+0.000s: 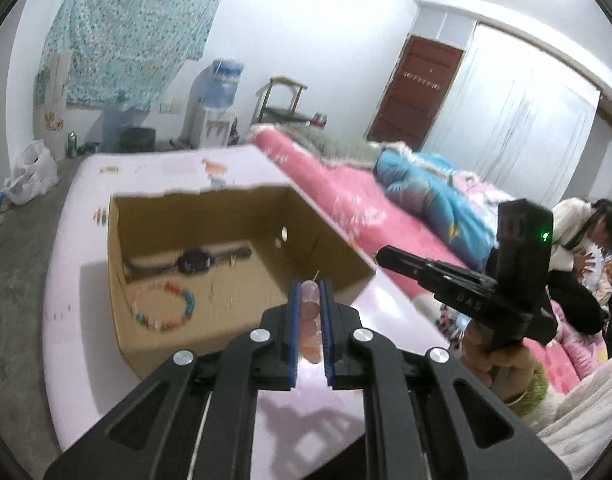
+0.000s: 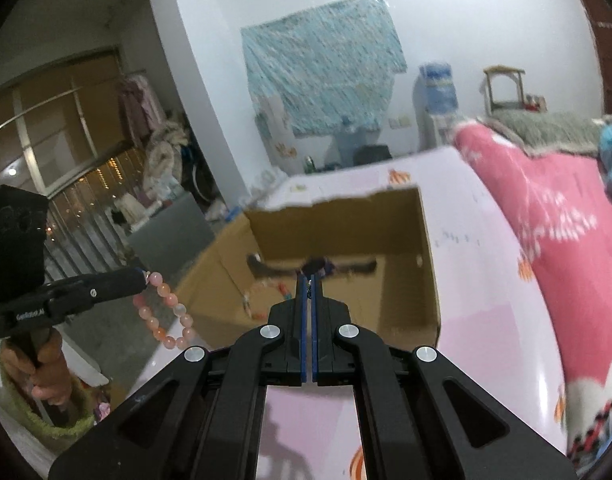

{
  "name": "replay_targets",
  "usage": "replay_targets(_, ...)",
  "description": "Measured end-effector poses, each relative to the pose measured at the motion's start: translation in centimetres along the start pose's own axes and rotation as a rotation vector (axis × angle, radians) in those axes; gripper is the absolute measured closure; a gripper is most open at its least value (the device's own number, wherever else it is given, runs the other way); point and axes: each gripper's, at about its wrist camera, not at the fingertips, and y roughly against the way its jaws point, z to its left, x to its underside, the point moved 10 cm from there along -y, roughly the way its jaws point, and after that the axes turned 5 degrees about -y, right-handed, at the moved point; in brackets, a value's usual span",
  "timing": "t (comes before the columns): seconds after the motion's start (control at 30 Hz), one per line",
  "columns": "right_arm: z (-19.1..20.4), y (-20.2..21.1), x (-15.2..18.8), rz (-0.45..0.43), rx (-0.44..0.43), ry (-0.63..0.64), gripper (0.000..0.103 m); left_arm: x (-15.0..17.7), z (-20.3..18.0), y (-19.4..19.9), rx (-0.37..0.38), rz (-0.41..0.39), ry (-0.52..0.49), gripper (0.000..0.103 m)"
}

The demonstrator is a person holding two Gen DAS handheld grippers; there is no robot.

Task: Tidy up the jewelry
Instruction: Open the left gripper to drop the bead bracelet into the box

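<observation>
Left wrist view: left gripper (image 1: 310,300) is clamped on a pink bead bracelet (image 1: 309,320), beads pinched between the blue pads, the rest of the loop hanging below the jaws. Cardboard box (image 1: 241,208) sits just ahead of and below the fingertips on the pink desk (image 1: 65,280). Two items are already laid in the box: a dark wristwatch (image 1: 191,261) towards the far wall, and a multicoloured bead bracelet (image 1: 163,306) nearer, ahead-left of the gripper. Right gripper (image 1: 384,256) is seen to the right, held in a hand (image 1: 494,360), pointed toward the box rim.

Right wrist view: right gripper (image 2: 308,280) is fully shut with nothing between the pads. Box (image 2: 426,264) lies directly ahead, open side up; wristwatch (image 2: 314,266) is lined up just past the fingertips, multicoloured bracelet (image 2: 261,296) ahead-left. Left gripper (image 2: 139,278) appears far left, outside the box's left wall, pink bracelet (image 2: 161,312) dangling freely from its tip.

Step judged: carry phase, bracelet lifted and not yet over the box. Next move calls for the left gripper to be brought across above the box opening, over free floor space clear of the watch and the other bracelet, lowered so the loop is not snagged on the torn rim, then the jaws released. Right gripper is judged idle; nothing needed from it beyond staying out of the path.
</observation>
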Motion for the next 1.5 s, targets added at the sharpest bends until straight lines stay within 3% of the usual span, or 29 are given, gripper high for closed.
replay_targets(0.1,-0.4,-0.8,-1.7,-0.016,-0.007,0.012,0.103,-1.8,1.0,-1.1,-0.038,-0.009,-0.029,0.094)
replay_targets(0.2,-1.2,-1.9,-2.6,-0.021,-0.01,0.009,0.103,-2.2,2.0,-3.5,-0.021,0.033,0.0,0.094)
replay_targets(0.3,-2.3,-2.9,-2.8,-0.008,-0.009,-0.012,0.103,-2.0,3.3,-7.3,-0.029,0.107,0.004,0.094)
replay_targets(0.43,-3.7,-3.9,-2.5,0.012,-0.006,-0.054,0.103,-1.9,4.2,-13.0,0.039,0.233,0.045,0.094)
replay_targets(0.63,-5.6,-3.9,-2.3,0.011,0.003,-0.095,0.103,-1.6,5.3,-21.6,0.087,0.472,0.113,0.094)
replay_targets(0.87,-7.6,-3.7,-2.1,0.014,0.028,-0.123,0.103,-1.6,3.2,-26.7,0.161,0.584,0.129,0.094)
replay_targets(0.93,-8.1,-3.6,-2.0,0.016,0.037,-0.137,0.103,-0.6,3.8,-27.6,0.133,0.628,0.133,0.093)
replay_targets(1.0,-8.4,-3.6,-1.9,0.02,0.042,-0.142,0.103,0.0,4.6,-27.9,0.103,0.65,0.155,0.084)
replay_targets(1.13,-8.0,-3.5,-1.7,0.033,0.036,-0.138,0.103,-0.5,6.3,-26.5,0.062,0.622,0.189,0.08)
replay_targets(1.27,-6.4,-4.3,-1.9,0.068,-0.015,-0.129,0.103,-2.7,7.3,-22.5,0.024,0.516,0.157,0.066)
replay_targets(1.4,-2.9,-6.6,-0.7,0.204,-0.09,-0.091,0.103,-4.8,7.6,-16.9,-0.017,0.366,0.115,0.04)
replay_targets(1.5,-1.3,-9.1,1.1,0.343,-0.123,-0.084,0.103,-5.2,8.5,-12.2,-0.088,0.248,0.108,0.028)
